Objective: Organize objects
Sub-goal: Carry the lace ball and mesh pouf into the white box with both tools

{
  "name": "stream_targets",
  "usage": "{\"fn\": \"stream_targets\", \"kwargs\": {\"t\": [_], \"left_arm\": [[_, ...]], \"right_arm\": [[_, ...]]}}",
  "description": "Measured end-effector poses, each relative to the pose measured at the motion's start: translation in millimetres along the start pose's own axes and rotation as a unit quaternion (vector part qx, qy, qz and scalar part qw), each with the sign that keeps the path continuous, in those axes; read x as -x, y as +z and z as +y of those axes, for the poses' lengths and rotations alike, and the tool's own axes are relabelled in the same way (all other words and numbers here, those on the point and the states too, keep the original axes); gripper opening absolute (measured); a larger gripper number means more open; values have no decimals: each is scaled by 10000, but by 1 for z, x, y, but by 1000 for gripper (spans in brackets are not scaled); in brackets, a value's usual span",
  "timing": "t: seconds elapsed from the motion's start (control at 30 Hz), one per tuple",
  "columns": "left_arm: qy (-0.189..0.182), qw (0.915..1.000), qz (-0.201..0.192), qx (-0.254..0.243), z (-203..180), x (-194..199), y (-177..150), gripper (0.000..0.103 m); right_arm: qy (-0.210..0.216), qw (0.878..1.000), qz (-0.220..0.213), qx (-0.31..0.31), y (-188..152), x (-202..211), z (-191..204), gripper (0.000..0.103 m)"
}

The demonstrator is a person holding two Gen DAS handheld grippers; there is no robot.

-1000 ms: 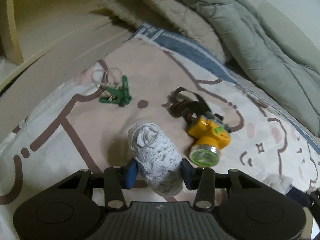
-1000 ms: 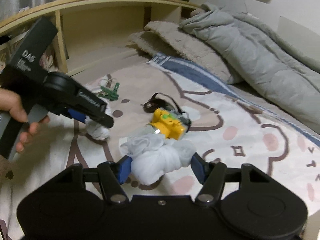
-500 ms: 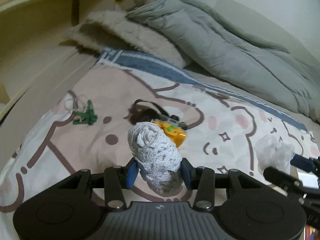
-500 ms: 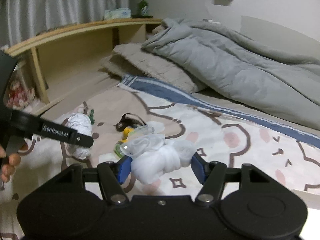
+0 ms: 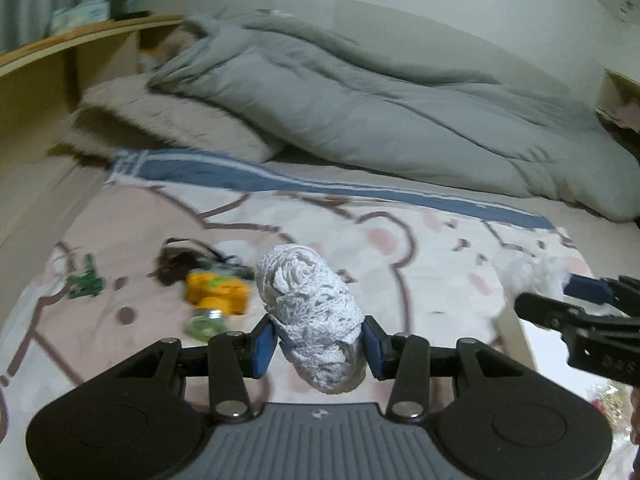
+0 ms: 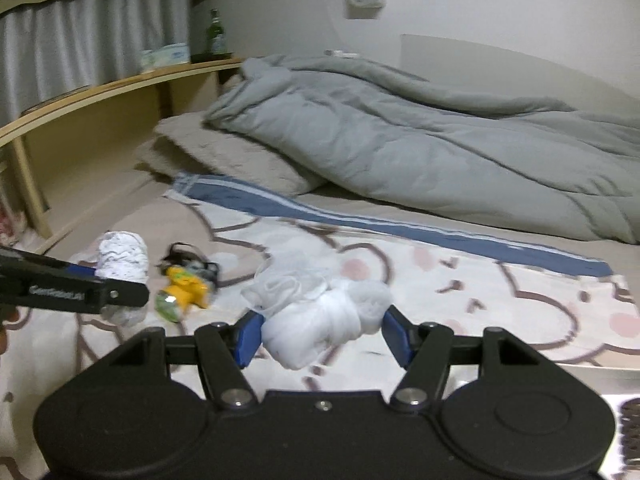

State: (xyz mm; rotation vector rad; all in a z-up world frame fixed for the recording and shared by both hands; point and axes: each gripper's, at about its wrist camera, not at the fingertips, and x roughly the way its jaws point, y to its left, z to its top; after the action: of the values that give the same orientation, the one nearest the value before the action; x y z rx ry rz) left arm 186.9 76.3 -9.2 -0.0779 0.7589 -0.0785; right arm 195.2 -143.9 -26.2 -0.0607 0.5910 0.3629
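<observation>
Both grippers carry their loads above the bed (image 5: 400, 184), apparently for sorting elsewhere: left gripper (image 5: 318, 340) jaws pinching the knitted bundle (image 5: 316, 316), right gripper (image 6: 320, 338) jaws clamping the white cloth wad (image 6: 320, 316).

You're in a bedroom at home, pretty clearly. There's a bed with a cartoon-print sheet (image 6: 500, 280), a rumpled grey duvet (image 6: 400, 140) and a fuzzy beige pillow (image 6: 224, 156) shoved up at the head. A wooden shelf (image 6: 120, 84) curves along the bedside with a green bottle (image 6: 216, 36) and a tissue pack (image 6: 166, 56) on it, grey curtains (image 6: 80, 36) behind.
</observation>
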Motion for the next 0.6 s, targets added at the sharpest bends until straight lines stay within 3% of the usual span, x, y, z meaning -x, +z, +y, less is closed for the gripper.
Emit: {"fn": "stream_targets", "kwargs": {"t": [0.6], "left_arm": [[-832,9954,-200,-431,-115,-4,15,46]], "right_arm": [[-815,9950,-224,-538,-15,63,-122,64]]}}
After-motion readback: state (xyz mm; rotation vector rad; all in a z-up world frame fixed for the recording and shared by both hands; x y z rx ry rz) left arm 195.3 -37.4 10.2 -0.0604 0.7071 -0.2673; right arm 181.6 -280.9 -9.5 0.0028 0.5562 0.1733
